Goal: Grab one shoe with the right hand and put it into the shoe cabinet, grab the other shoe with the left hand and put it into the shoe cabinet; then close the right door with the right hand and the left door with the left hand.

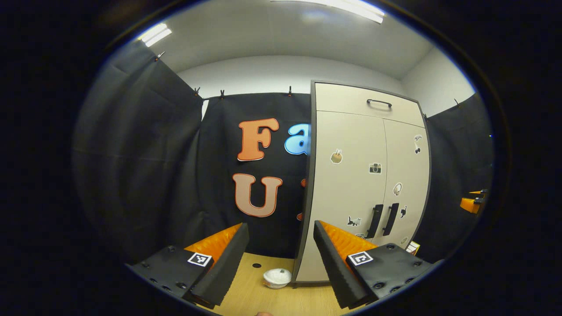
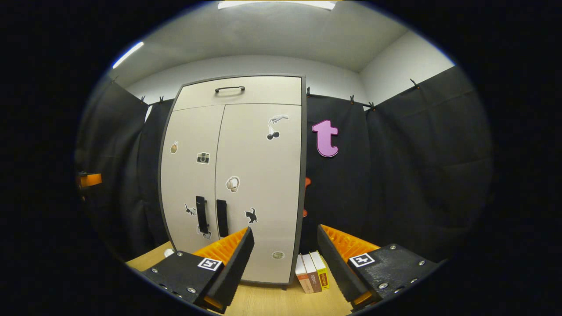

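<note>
A tall pale shoe cabinet (image 2: pixel 232 175) stands on a wooden table (image 2: pixel 263 303) against the booth's black cloth wall. Both of its doors, the left door (image 2: pixel 189 175) and the right door (image 2: pixel 261 175), are shut, with two dark vertical handles (image 2: pixel 211 217) side by side near the middle seam and small stickers scattered over the fronts. No shoe is visible outside it.

In the right gripper view, the right gripper (image 2: pixel 285 259) is released, its fingers spread wide with nothing between them; the cabinet stands ahead and to its left, apart from it. Three small boxes (image 2: pixel 312 272) stand upright just beside the cabinet's right foot.

In the left gripper view, the left gripper (image 1: pixel 281 259) is likewise released and empty, with the cabinet (image 1: pixel 364 184) ahead to its right. A small white bowl (image 1: pixel 277 278) sits on the table near the cabinet's left corner
</note>
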Demonstrator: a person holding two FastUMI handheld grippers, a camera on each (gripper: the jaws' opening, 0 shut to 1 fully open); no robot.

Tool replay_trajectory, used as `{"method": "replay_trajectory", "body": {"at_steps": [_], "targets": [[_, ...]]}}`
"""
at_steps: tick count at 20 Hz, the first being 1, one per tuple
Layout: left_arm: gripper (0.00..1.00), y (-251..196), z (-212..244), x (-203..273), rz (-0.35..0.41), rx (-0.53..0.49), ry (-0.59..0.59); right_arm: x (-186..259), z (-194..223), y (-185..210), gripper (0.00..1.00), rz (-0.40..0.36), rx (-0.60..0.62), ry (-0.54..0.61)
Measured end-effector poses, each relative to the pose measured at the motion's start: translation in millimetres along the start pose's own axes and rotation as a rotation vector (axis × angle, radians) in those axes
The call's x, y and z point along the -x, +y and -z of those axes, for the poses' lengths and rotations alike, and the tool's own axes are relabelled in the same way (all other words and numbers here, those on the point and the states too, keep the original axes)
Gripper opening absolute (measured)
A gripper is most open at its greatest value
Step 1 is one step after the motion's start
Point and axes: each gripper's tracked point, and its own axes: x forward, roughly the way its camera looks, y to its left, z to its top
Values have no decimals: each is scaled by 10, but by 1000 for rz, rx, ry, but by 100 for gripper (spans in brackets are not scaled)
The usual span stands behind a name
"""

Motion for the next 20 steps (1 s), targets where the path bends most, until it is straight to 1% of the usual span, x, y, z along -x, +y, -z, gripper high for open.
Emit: {"method": "replay_trajectory", "body": {"at_steps": [11,20], "targets": [[96,19,-88,230,0,4,-10,381,-78,-145,90,22,-2,-3],[96,-152,-163,300,12,-15,-26,475,-109,-318,90,40,-5,-5]]}}
